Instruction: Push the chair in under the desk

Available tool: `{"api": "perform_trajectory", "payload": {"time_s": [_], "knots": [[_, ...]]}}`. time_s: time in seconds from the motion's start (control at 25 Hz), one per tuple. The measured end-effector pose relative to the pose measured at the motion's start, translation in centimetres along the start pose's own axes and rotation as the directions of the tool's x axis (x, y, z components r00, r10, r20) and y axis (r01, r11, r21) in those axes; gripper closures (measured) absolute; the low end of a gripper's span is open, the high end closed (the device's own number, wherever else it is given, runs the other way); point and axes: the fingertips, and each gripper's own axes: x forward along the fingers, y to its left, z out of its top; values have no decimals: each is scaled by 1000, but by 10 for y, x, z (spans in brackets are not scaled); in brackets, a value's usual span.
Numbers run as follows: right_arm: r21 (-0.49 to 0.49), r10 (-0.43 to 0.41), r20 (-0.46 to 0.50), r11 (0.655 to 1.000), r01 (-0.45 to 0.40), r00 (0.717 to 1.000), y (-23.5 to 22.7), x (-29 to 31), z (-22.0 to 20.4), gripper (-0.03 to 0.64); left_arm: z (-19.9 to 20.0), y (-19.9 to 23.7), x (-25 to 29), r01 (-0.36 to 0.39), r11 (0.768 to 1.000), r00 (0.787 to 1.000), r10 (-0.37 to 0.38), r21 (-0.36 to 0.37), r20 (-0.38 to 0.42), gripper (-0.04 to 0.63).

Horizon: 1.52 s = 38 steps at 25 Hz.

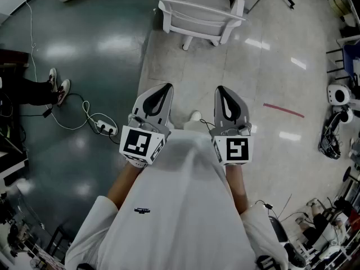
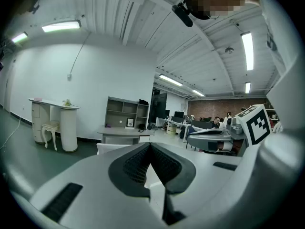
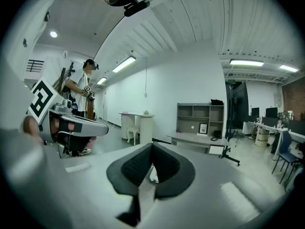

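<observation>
A white chair point(image 1: 199, 13) stands on the pale floor at the top of the head view, well ahead of both grippers; its top edge point(image 2: 108, 148) peeks over the left gripper's jaws. Behind it is a grey desk point(image 2: 125, 134) with a shelf unit, also in the right gripper view point(image 3: 194, 138). My left gripper point(image 1: 167, 87) and right gripper point(image 1: 220, 89) are held side by side in front of my body, pointing at the chair. Both are shut with nothing between the pads, as the left gripper point(image 2: 150, 145) and right gripper point(image 3: 152, 145) views show. Neither touches the chair.
A power strip with a white cable point(image 1: 104, 127) lies on the dark floor to the left, near a seated person's shoes point(image 1: 57, 83). A red tape line point(image 1: 284, 110) and machines point(image 1: 337, 97) are on the right. Another person point(image 3: 85, 92) stands at the far left.
</observation>
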Motion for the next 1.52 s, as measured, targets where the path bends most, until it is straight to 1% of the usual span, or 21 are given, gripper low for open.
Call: {"api": "perform_trajectory", "payload": {"time_s": [0.2,0.48,0.64,0.8,0.92,1.04,1.24,1.4,1.52], "knots": [[10,-6,4,1000,6,1000,-9,-8,0,604,-6,-9,1,-8,1000,1000,7,-25,-24,588],[21,-49,9,999,49,999,-43,-28,-14,604,-6,-38,22,-1,1000,1000,1,-11,-30,588],[20,-29,15,999,29,999,-60,-46,-25,604,-12,-65,26,8,1000,999,-8,10,-45,588],[5,-14,19,1000,14,1000,-77,-51,-35,603,-13,-74,35,-15,1000,998,17,24,-59,588],[36,-10,14,999,10,1000,-86,-56,-44,603,-14,-80,38,-28,999,997,30,35,-68,588],[64,-7,17,998,6,1000,-93,-55,-46,603,-8,-79,44,-42,998,997,44,39,-61,588],[48,6,33,999,-7,999,-106,-36,-37,603,-3,-69,63,-61,998,997,62,24,-46,588],[27,8,33,1000,-9,999,-118,-12,-30,603,6,-57,83,-54,998,998,55,19,-29,588],[32,4,31,999,-5,1000,-128,19,-28,603,11,-37,106,-50,999,998,50,10,-24,588]]}}
